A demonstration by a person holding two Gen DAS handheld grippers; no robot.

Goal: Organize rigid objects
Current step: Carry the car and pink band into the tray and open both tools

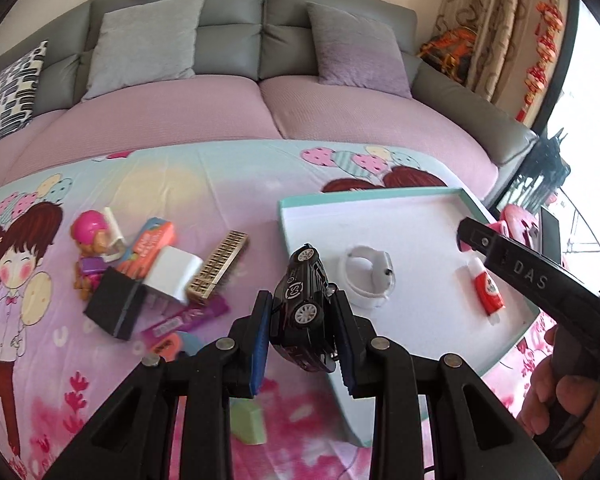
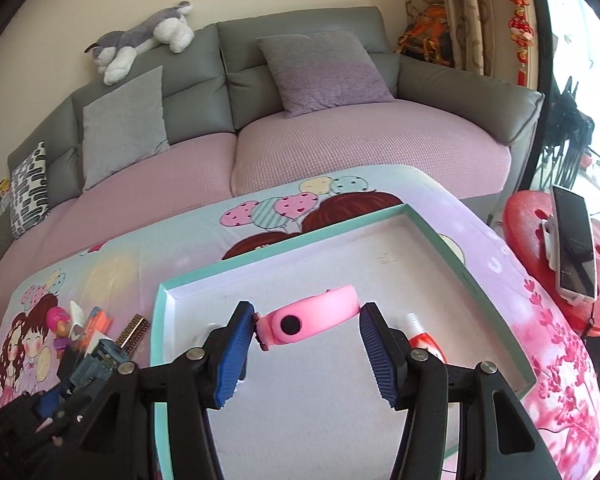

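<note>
Left gripper (image 1: 302,312) clamped on a black toy car (image 1: 305,308), pads on both sides, car tilted nose-up and held just above the near-left edge of the tray (image 1: 380,196).

Right gripper (image 2: 306,340) spread wide over the tray (image 2: 440,240). A pink band (image 2: 312,318) sits between the fingers; its left end meets the left pad (image 2: 230,354), right pad is apart from it. Can't tell if the band is lifted or resting on the tray floor.

In the tray: white band (image 1: 368,276) mid-floor, red-and-white glue bottle (image 1: 486,286) further right, lying flat.

Left of the tray, on the cartoon sheet (image 1: 180,168): pile of loose items, touching or overlapping. Pink-helmet toy (image 1: 90,236), orange box (image 1: 152,246), white block (image 1: 172,274), black box (image 1: 114,308), abacus-like frame (image 1: 216,266), purple wrapper (image 1: 184,320).

Green block (image 1: 249,420) near the front edge, below the left gripper.

Grey sofa (image 2: 300,60) behind.
</note>
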